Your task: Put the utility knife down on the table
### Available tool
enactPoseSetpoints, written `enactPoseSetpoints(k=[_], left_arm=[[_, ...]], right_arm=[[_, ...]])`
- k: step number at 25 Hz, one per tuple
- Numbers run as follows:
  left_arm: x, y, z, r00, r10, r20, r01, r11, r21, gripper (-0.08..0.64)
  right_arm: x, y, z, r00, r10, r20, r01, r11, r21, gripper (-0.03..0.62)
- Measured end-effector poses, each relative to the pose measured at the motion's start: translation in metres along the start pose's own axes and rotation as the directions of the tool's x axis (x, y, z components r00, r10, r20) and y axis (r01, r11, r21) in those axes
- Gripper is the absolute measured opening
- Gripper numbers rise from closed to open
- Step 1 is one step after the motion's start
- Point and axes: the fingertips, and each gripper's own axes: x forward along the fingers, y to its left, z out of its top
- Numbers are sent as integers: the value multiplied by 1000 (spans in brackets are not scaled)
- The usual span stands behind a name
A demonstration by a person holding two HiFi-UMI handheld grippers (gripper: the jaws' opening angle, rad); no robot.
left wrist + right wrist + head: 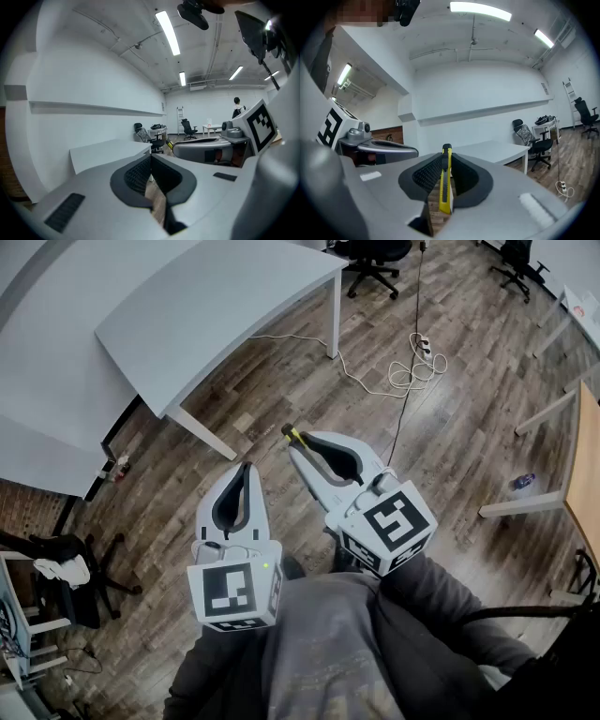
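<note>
One yellow utility knife [446,183], right tongs [444,158] clamped

A pale grey table [187,315] stands on the wood-plank floor [469,427]; a white cable [412,371] coils there beside a power strip [424,345]; an office chair [373,261] stands beyond; a small bottle [523,481] lies farther right.

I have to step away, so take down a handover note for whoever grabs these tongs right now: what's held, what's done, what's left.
Right tongs: shut on the utility knife, which stands upright between the pads, its tip past the jaw ends.
Left tongs: shut, nothing between them.
Both are held out over the wooden floor; the white table is ahead and to the left.
Done: knife is in hand.
Left: carry it over the table, lower it onto the top, open the right tongs.
</note>
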Motion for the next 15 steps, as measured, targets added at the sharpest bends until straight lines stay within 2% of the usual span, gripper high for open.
enactPoseSetpoints(k=[10, 15], left_arm=[[27, -39, -4, 999, -7, -40, 8, 1000, 16, 3], [36, -32, -16, 997, 17, -78, -17, 1000, 2, 3]], right_arm=[[-19, -46, -2, 1000, 9, -8, -8, 999, 34, 63], [-9, -56, -9, 1000, 29, -9, -28, 998, 64, 63]])
